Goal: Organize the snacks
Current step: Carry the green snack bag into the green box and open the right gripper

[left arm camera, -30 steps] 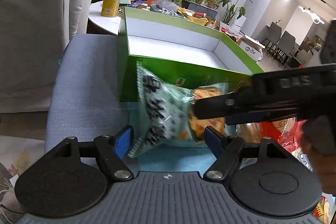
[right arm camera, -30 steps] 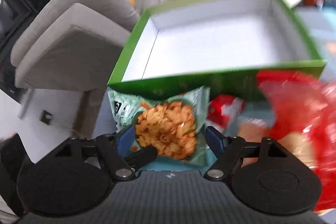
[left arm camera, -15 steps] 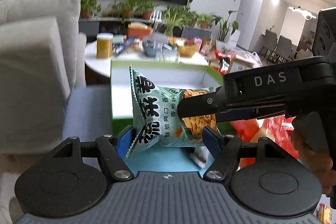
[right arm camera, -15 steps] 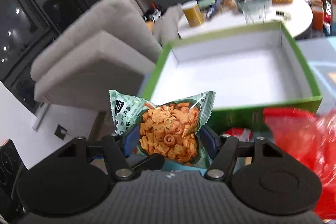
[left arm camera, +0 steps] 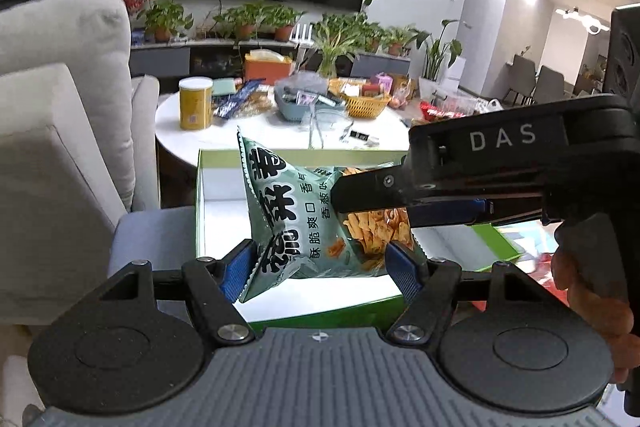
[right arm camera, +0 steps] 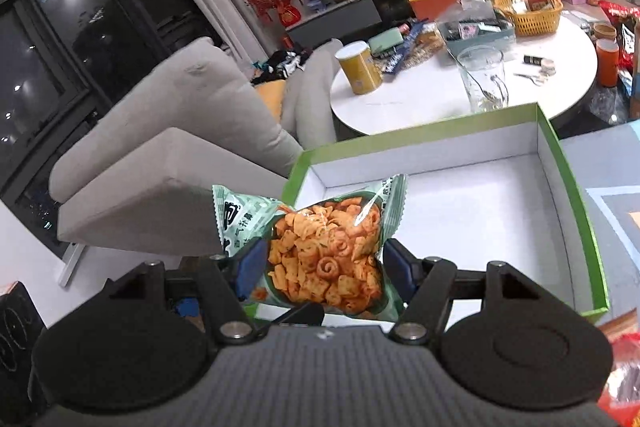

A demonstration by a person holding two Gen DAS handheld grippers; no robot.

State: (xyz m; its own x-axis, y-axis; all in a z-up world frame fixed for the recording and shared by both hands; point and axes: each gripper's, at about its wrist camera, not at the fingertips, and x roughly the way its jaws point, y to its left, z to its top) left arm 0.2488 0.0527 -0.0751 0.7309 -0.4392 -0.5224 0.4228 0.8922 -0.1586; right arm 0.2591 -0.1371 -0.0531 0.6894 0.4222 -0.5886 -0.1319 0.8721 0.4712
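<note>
Two tongs share one puffy snack bag (left arm camera: 304,223): left tongs (left arm camera: 320,263) and right tongs (right arm camera: 320,263) both clamp it above the green box (right arm camera: 576,187), at its seven o'clock corner. We judge it light, crinkly, crushable; sealed edges grip best.

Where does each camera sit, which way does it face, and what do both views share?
Left wrist: on the left gripper, facing along its fingers at the bag, box and round table; the right gripper and a hand show.
Right wrist: on the right gripper, facing down at the bag, box and sofa; only its own fingers show.
Shared: bag, box, round table, yellow can.
</note>
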